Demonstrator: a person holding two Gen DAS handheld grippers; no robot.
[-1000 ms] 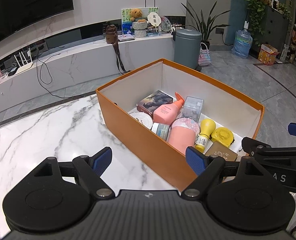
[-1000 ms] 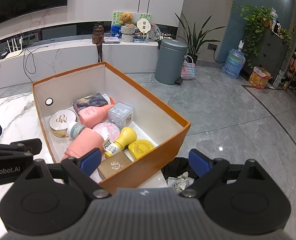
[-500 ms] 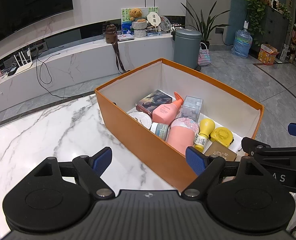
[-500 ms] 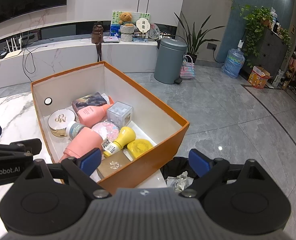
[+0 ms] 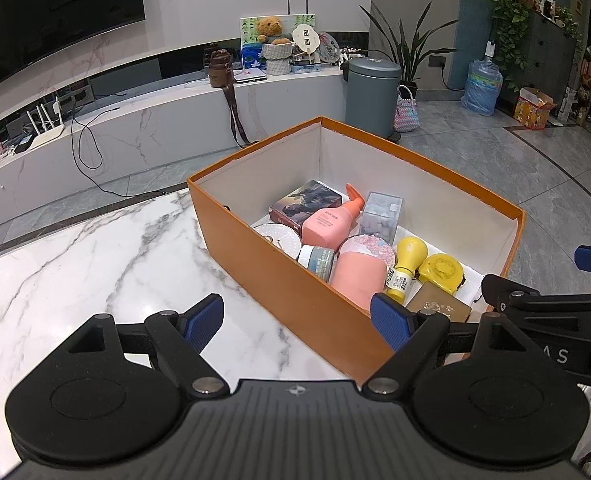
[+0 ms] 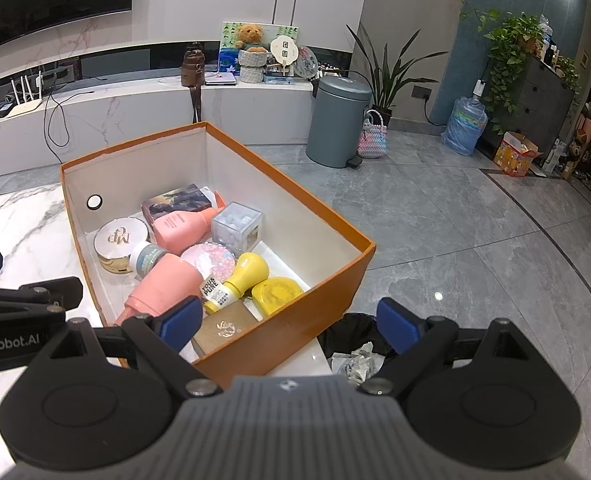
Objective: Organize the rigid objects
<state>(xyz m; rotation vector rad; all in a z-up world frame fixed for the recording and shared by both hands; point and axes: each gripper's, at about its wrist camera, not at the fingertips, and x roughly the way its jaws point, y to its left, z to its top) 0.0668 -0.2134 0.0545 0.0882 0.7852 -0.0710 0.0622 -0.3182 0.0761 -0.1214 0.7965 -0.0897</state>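
I hold both grippers at the near end of the orange box (image 6: 347, 276), which sits on the corner of the marble surface (image 5: 87, 264); the left gripper (image 5: 297, 320) stands wide with nothing between its fingers, and the right gripper (image 6: 289, 322) stands equally wide and empty; every loose thing I can see lies inside the box. The relation that matters, as I judge it: the box runs with its long axis away from me and slightly to the right in the left view, so its near end is the reachable end; the brown flat case (image 6: 225, 330) lies just ahead of the right gripper's left finger, with the yellow bottle (image 6: 239, 280) behind it, neck toward me and lying on a slant; the yellow round case (image 6: 277, 294) sits beside it. The pink tumbler (image 6: 163, 290) lies on its side nearer the left wall; the pink pump bottle (image 6: 185, 226), clear cube (image 6: 237, 226) and white compact (image 6: 121, 242) sit further back. I reckon the right gripper is nearer the case and bottle; the left hangs over bare marble outside the box wall. Beyond: grey tiled floor (image 6: 455, 240), a grey bin (image 6: 337, 120), a low marble ledge (image 5: 135, 120) with a teddy bear (image 5: 269, 30); a black rubbish bag (image 6: 353, 344) sits below the corner.
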